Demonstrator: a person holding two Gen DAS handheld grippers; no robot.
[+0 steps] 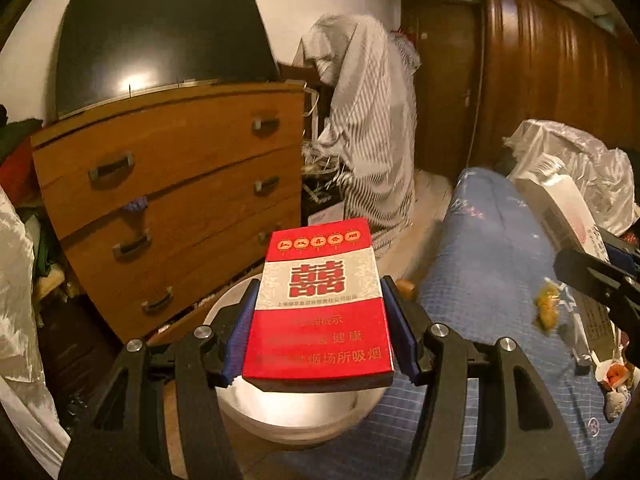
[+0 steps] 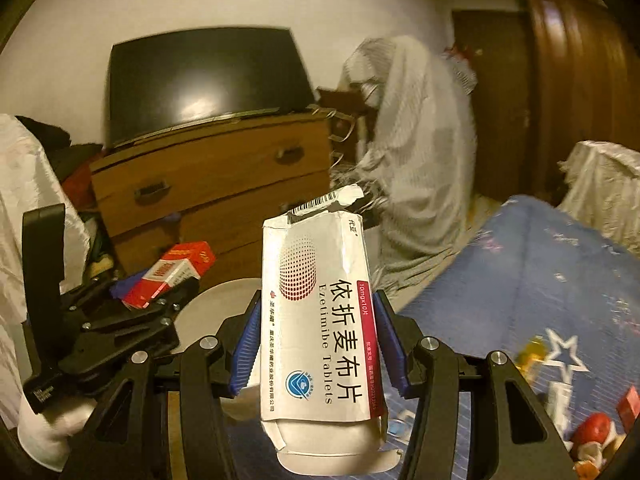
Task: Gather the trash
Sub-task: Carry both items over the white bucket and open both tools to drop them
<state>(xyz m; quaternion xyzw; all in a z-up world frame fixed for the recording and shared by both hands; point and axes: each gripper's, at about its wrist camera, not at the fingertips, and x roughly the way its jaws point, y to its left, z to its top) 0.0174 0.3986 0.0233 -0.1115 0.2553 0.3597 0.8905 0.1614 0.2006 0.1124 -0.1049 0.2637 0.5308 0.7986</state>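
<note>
Trash here is two boxes, one per gripper. The left gripper [image 1: 318, 316] has its blue fingers [image 1: 242, 330] clamped on the sides of a red cigarette pack [image 1: 320, 304], held flat and up in the air over a white bin [image 1: 280, 412] that sits on the floor next to the bed [image 1: 480, 264]. The right gripper [image 2: 318, 344] has its fingers [image 2: 390, 344] squeezed on a white pill box [image 2: 320, 328], the Ezetimibe one, flaps torn open at both ends, also held up off everything. From the right wrist you can see the left gripper off to the left with the pack in it, bin rim [image 2: 208, 308] just below. More bits of trash are lying on the blue bedspread: a yellowish wrapper [image 1: 546, 308], plus some red and white scraps [image 2: 592, 432] near the edge, too blurry to name. Behind it all there's a wooden dresser [image 1: 172, 200] with a TV [image 1: 160, 48] on top.
</note>
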